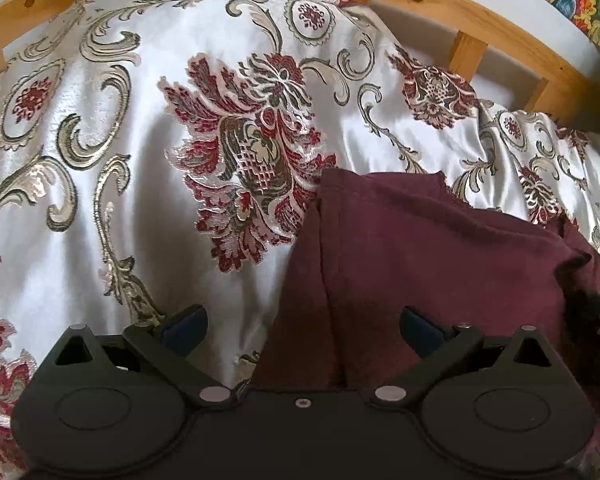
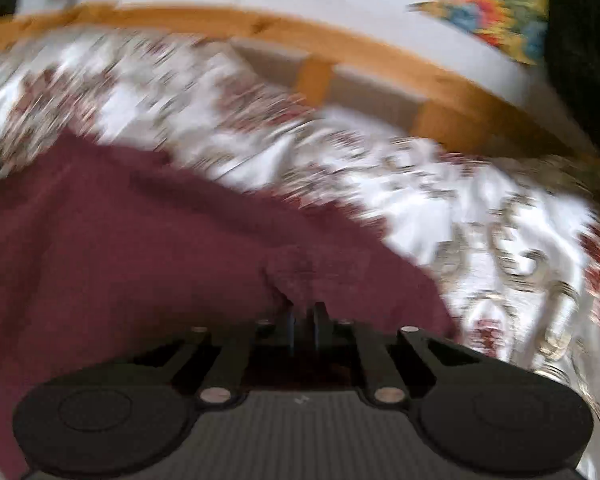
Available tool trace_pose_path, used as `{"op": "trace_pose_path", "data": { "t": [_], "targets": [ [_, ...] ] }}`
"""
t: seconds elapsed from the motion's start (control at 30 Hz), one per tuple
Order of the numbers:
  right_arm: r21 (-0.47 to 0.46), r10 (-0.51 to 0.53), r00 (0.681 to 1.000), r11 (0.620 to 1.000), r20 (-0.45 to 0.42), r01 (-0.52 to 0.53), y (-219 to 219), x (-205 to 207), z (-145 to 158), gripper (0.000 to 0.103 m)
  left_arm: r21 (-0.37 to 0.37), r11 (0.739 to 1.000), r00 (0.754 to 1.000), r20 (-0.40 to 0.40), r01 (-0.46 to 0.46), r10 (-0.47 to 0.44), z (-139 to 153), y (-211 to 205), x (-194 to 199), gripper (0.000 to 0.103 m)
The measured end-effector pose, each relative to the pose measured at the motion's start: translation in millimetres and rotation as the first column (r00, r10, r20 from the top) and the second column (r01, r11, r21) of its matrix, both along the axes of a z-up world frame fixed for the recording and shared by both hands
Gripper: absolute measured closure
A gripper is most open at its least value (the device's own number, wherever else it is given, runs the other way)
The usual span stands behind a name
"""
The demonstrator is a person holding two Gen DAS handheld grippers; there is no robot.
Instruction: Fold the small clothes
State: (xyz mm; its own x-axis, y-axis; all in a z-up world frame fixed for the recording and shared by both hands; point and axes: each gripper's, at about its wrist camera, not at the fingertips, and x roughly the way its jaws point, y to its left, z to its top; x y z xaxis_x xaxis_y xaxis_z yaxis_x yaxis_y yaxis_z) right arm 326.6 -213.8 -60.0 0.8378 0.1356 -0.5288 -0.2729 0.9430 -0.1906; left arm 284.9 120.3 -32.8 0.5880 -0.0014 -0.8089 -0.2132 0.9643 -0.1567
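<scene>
In the left wrist view, the left gripper (image 1: 302,326) is hanging at the bottom centre of the frame, tilted steeply down, its blue-padded fingers (image 1: 186,324) standing wide apart with nothing pressed between them. It is hovering over the left edge of the maroon garment (image 1: 420,248), which is lying in the lower right of that frame on the floral satin bedspread (image 1: 100,160); that open, waiting pose probably means it is lined up to take this side once the fold begins. A wooden bed frame (image 1: 440,4) is curving along the top.

In the right wrist view, heavily blurred, the maroon garment (image 2: 140,240) is filling the lower left and centre. The right gripper (image 2: 303,320), at the bottom centre and pointing gently downward, is pinching a fold of the cloth's near edge, fingers together on the fabric, likely so that side can be lifted and carried across.
</scene>
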Motion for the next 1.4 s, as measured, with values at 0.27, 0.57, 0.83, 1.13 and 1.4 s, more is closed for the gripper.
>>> {"op": "trace_pose_path", "data": {
  "t": [0.27, 0.57, 0.83, 1.13, 1.4],
  "targets": [
    [0.198, -0.261, 0.963, 0.943, -0.065, 0.269, -69, 12, 11, 0.098, -0.027, 1.0, 1.0, -0.001, -0.009, 0.009, 7, -5, -2, 0.001],
    [0.218, -0.212, 0.969, 0.947, -0.126, 0.236, -73, 21, -6, 0.07, 0.015, 1.0, 0.999, -0.024, -0.023, 0.023, 6, -4, -10, 0.001],
    [0.243, -0.323, 0.944, 0.912, -0.073, 0.331, -99, -7, 14, 0.0, 0.043, 0.999, 0.999, -0.052, -0.009, 0.011, -6, -2, -13, 0.001],
    [0.126, -0.375, 0.914, 0.91, -0.153, 0.395, -111, -33, 3, 0.0, 0.077, 0.997, 0.995, -0.097, 0.021, -0.014, -25, 1, -8, 0.001],
    [0.213, -0.311, 0.945, 0.921, -0.099, 0.325, -85, -67, 21, 0.0, 0.048, 0.999, 0.998, -0.055, 0.005, -0.003, -16, 4, -16, 0.001]
  ]
}}
